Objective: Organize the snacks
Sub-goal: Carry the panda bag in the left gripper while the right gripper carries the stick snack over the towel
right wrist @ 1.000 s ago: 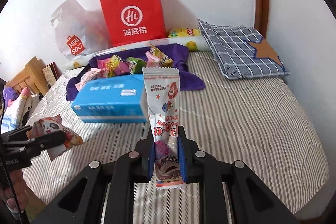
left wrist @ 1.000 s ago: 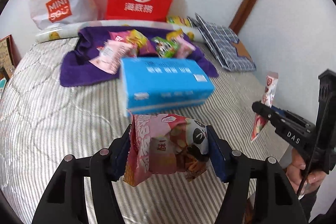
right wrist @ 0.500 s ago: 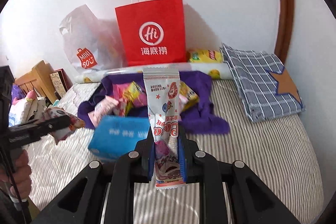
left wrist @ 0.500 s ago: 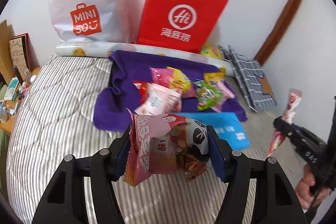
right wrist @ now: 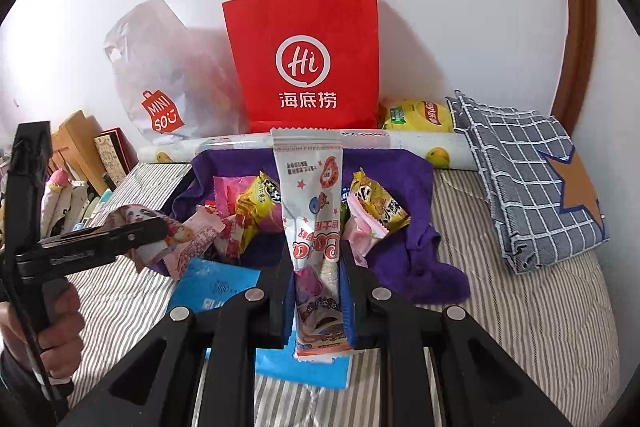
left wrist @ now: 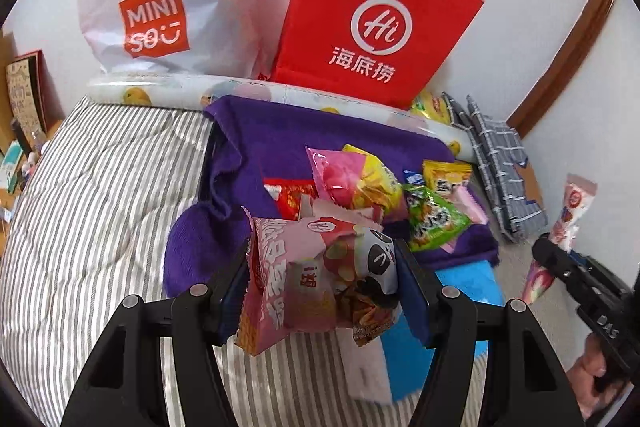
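A pink panda packet (left wrist: 324,279) and a long wrapper (right wrist: 316,227), clamped in the left gripper (left wrist: 324,291) and right gripper (right wrist: 318,303), have been carried nearer the red bag (right wrist: 304,55), likely their destination.

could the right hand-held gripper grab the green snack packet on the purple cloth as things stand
Probably not: the right hand-held gripper is shut on a long white snack stick, so the green snack packet stays out of its grasp.
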`<state>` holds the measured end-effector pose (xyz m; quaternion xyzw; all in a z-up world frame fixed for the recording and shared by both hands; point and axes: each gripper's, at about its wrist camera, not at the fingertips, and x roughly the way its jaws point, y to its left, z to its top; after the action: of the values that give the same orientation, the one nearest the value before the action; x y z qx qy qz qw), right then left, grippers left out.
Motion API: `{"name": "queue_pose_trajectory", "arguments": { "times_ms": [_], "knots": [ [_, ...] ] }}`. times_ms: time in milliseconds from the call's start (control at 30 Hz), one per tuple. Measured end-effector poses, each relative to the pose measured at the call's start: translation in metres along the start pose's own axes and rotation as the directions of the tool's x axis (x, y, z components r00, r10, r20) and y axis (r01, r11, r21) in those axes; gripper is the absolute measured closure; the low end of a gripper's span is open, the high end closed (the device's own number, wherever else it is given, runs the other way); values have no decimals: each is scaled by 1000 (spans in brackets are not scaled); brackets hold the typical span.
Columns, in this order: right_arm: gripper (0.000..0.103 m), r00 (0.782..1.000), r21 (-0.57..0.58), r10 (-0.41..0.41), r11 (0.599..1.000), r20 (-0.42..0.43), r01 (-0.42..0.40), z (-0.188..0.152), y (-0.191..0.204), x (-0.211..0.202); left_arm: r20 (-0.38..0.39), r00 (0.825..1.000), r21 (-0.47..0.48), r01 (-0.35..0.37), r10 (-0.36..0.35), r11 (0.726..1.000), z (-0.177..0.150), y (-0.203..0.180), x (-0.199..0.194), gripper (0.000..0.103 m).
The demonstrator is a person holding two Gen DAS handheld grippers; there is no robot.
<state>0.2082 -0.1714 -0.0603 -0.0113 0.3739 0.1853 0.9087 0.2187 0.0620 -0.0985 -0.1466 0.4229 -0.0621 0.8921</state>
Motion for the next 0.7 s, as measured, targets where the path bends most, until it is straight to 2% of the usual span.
{"name": "queue_pose_trajectory", "arguments": {
  "times_ms": [133,400,700],
  "knots": [
    [85,1000,0,11,1000,-10,-11,3,-2,12,-17,1000,-9,-1,1,1000,2,0,22,39],
    [85,999,-5,35,999,-11,-35,13,-3,31,-11,999,-5,-36,36,999,16,-3,43,39],
    [85,999,-12,48,999,-12,-48,31,-6,49,-41,998,-16,-56,56,998,34,-5,63,39]
  ]
}}
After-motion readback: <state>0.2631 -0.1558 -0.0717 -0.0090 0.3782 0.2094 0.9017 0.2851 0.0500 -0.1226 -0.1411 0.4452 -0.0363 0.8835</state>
